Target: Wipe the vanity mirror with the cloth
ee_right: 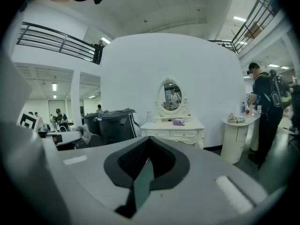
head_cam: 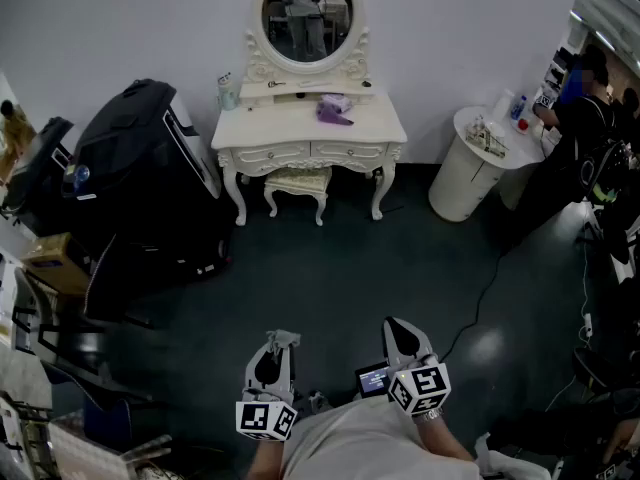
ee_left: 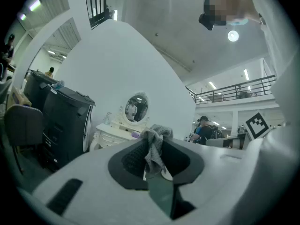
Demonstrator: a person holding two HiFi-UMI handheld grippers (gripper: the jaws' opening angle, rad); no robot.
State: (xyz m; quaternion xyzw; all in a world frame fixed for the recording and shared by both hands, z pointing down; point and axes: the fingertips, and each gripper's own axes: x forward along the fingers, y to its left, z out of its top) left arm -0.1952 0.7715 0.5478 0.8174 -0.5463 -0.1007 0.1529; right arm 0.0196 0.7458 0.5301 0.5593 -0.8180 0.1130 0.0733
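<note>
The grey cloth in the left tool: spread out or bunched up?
Bunched up: the grey cloth hangs crumpled, pinched in the left tool.

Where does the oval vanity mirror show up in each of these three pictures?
Head view: mirror top centre, against the wall.
Left gripper view: mirror small, just left of centre.
Right gripper view: mirror just right of centre.
Shared landmark: white dressing table beneath it.

Your cloth (ee_left: pixel 154 146) is mottled grey. Far ahead, the vanity mirror (head_cam: pixel 307 8) has a cream-white frame, like the vanity table (head_cam: pixel 290 126), which bears a purple bundle (head_cam: pixel 335 110). Your left gripper (head_cam: pixel 282 340) and right gripper (head_cam: pixel 398 326) carry cubes with black-and-white square markers. The floor (head_cam: pixel 350 268) is dark teal, and the case (head_cam: pixel 140 148) at left is black.
</note>
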